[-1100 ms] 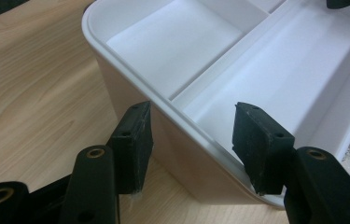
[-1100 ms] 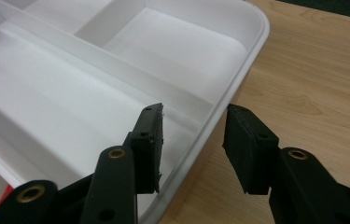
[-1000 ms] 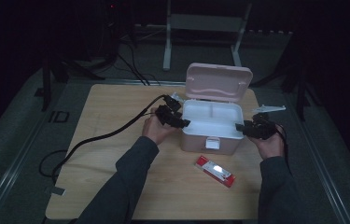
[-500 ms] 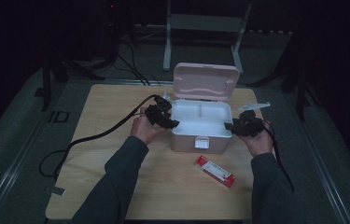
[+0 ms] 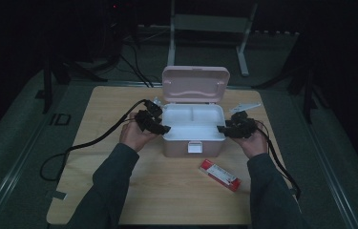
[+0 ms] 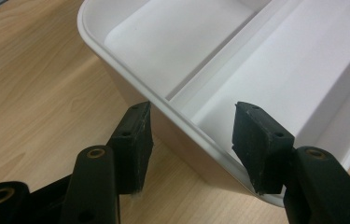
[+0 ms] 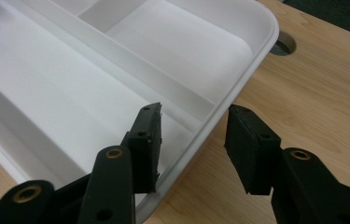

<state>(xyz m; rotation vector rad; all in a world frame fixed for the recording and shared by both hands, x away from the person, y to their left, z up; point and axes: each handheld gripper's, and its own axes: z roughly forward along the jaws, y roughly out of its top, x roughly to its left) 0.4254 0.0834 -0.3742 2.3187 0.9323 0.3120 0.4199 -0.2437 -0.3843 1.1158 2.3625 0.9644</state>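
Note:
A pink box [image 5: 193, 145] stands on the wooden table [image 5: 119, 109] with its lid [image 5: 194, 83] up and a white divided tray [image 6: 275, 60] inside. My left gripper [image 5: 164, 128] straddles the box's left rim [image 6: 130, 88], one jaw outside the wall and one inside the tray, open with a gap around the wall. My right gripper [image 5: 222, 129] straddles the right rim [image 7: 238, 88] the same way. Its jaws have just been opening, and the pads [image 7: 249, 144] stand clear of the rim between them.
A flat red and white packet [image 5: 219, 174] lies on the table in front of the box, to its right. A black cable [image 5: 86, 143] trails off the table's left side. A round hole [image 7: 284, 45] in the tabletop sits near the box's far right corner.
The box has shifted to the left across the table, and both hands with their grippers moved left along with it. The red packet has stayed where it was.

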